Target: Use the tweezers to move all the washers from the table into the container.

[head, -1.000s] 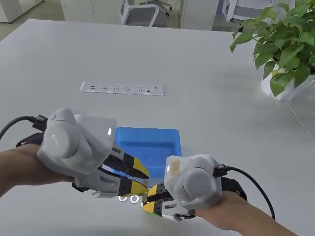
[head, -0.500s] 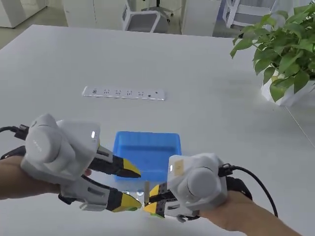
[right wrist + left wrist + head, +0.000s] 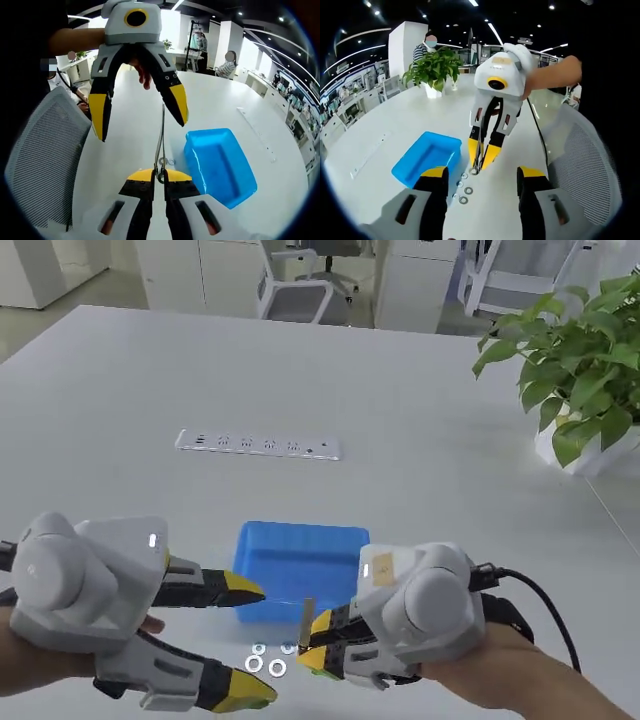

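a: head view first. what are the tongs doing?
b: the left tongs [image 3: 245, 642] are spread wide and hold nothing, low over the worktop [image 3: 430, 470]. the right tongs [image 3: 318, 640] are clenched on the tweezers [image 3: 306, 613], which stick out past their yellow tips.
a: and the washers?
b: four washers [image 3: 277, 669] lie on the worktop just in front of the blue container [image 3: 300, 555], between the two tongs. a power strip [image 3: 258, 445] lies beyond the container, and a plant [image 3: 570, 350] is at the far right.
a: left gripper view?
b: its own jaws stand well apart. the right tongs face them, with the tweezers' tips down beside one washer. i cannot tell whether they touch it. the container sits left of the washers.
a: right gripper view?
b: its jaws are pressed together on the tweezers, which run forward toward the open left tongs. a washer lies beside the tweezers, near the container's corner. a mesh chair [image 3: 45, 150] is at the left.
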